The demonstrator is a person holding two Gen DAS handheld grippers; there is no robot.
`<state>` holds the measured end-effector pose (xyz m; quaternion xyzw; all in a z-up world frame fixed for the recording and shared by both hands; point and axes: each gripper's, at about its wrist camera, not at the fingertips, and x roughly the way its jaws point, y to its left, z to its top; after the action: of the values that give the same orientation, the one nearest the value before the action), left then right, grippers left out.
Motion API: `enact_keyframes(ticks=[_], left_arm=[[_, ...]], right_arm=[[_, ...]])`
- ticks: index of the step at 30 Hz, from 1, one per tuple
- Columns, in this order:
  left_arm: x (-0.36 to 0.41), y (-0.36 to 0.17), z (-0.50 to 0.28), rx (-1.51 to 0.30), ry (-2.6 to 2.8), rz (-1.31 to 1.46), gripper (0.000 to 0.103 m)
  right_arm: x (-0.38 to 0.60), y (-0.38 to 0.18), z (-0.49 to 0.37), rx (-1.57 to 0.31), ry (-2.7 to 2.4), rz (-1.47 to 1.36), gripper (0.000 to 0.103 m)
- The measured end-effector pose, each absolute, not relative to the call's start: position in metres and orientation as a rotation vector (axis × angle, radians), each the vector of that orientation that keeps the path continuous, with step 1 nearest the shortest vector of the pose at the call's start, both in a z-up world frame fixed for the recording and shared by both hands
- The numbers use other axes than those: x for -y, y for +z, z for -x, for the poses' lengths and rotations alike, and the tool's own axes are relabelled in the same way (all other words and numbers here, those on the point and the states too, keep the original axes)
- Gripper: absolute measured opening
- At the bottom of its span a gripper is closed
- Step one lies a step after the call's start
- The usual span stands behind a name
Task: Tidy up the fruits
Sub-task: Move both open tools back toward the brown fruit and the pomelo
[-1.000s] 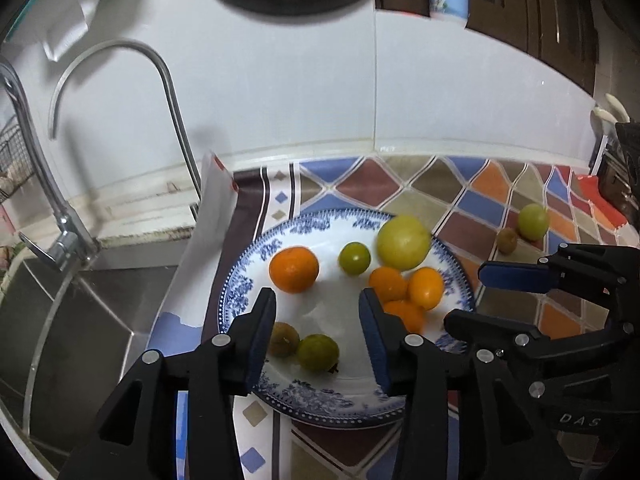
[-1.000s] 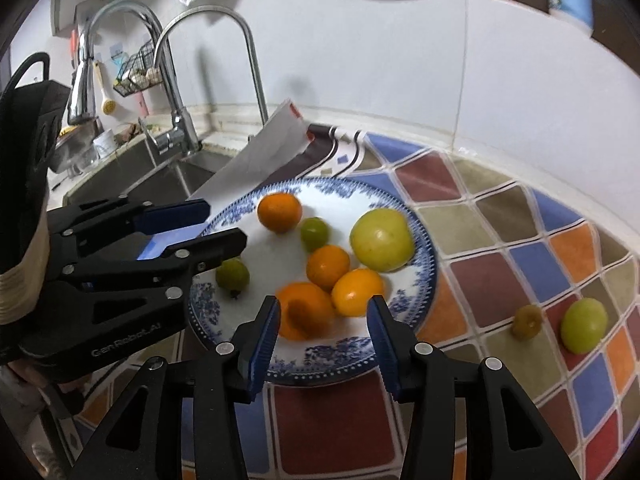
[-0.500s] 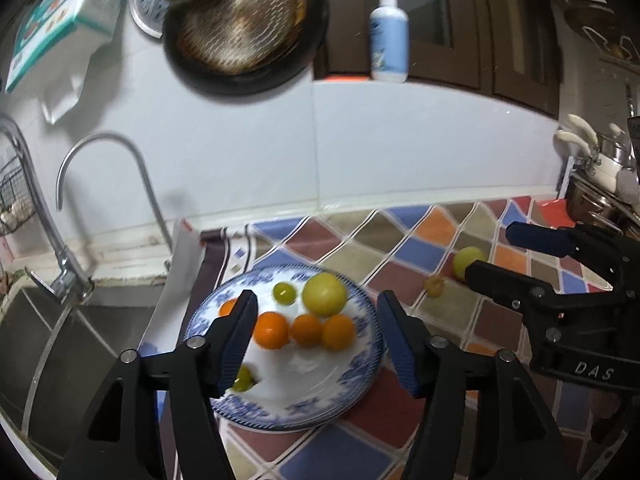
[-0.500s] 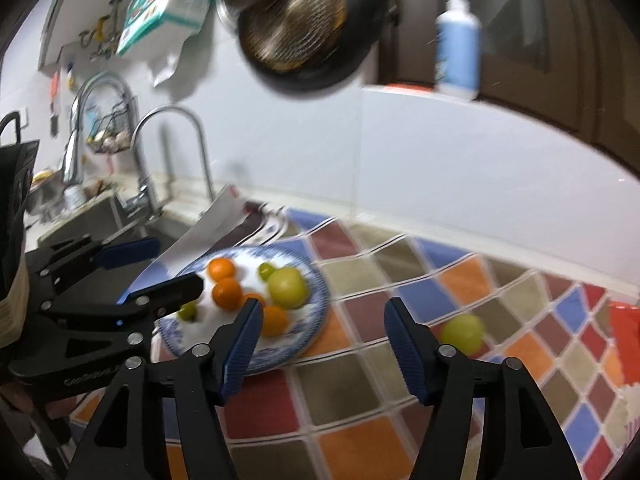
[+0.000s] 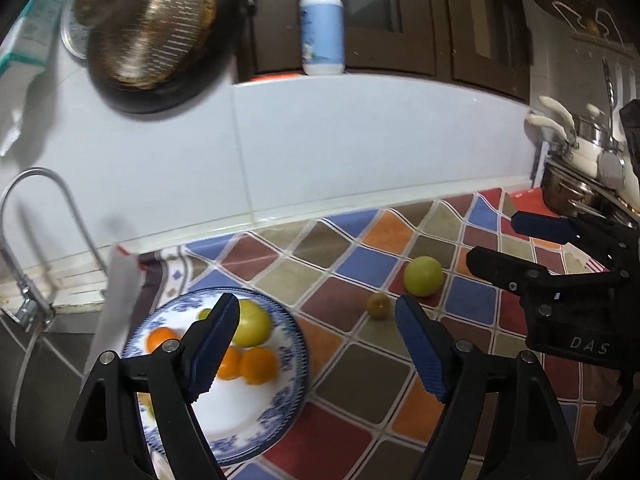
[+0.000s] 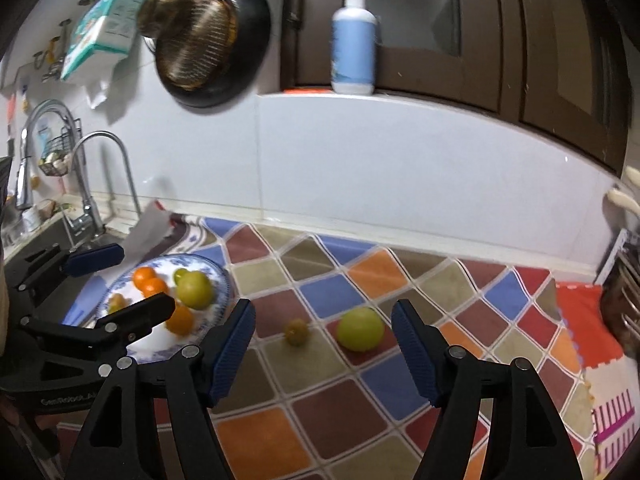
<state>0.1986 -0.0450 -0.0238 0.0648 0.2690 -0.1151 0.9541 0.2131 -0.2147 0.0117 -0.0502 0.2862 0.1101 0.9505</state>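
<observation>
At the far left of the left wrist view, a curved chrome tap [image 5: 48, 220] arches over the sink. Just right of it, at lower left, sits the round blue-and-white patterned plate [image 5: 280, 408] with the gathered fruit: orange citrus, a large yellow-green fruit [image 5: 252, 324] and smaller green ones. A second ago both cameras hung low over this plate; now they have pulled up and back, so the hanging dark pan [image 5: 152, 32] and the white-and-blue pump bottle [image 5: 322, 28] fill the upper frame. I judge one placement finished and the next pick beginning.

The left gripper [image 5: 316, 344] has its blue pads spread wide and carries nothing. Further right on the multicoloured diamond-tiled counter mat [image 5: 360, 360], the small brownish-yellow fruit [image 5: 378, 305] and the round pale green fruit [image 5: 423, 276] lie loose, near each other and well apart from the plate. These two seem to be what is left to move.

In the right wrist view, the right gripper [image 6: 324, 346] is likewise spread wide and empty, and both loose fruits appear between its pads in the lower centre, the green one [image 6: 360, 329] nearer the right pad; it looks the likelier next target.

Readable writing: "DAS" on the right gripper's body at right in the left view, and "GenRobot.AI" on the left gripper's body at lower left of the right view. The bottle's label is too blurred to read.
</observation>
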Motion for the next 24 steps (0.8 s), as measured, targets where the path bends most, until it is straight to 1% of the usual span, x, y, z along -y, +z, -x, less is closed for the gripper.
enact_keyframes(ticks=[8,16,22,24], left_arm=[[0.070,-0.046,-0.226,-0.593,-0.292,-0.160,0.080],[0.086,-0.075,-0.257,-0.683,-0.335,-0.185,0.079],[0.092,-0.091,-0.276,-0.744,-0.363,-0.197,0.073],[0.095,-0.097,-0.282,-0.763,-0.371,-0.192,0.070]], right_arm=[[0.235,-0.016,-0.237,-0.649,0.228,0.104,0.071],[0.244,-0.053,-0.273,-0.758,0.257,0.097,0.070],[0.244,-0.076,-0.291,-0.808,0.281,0.114,0.067],[0.244,-0.080,-0.296,-0.819,0.291,0.114,0.064]])
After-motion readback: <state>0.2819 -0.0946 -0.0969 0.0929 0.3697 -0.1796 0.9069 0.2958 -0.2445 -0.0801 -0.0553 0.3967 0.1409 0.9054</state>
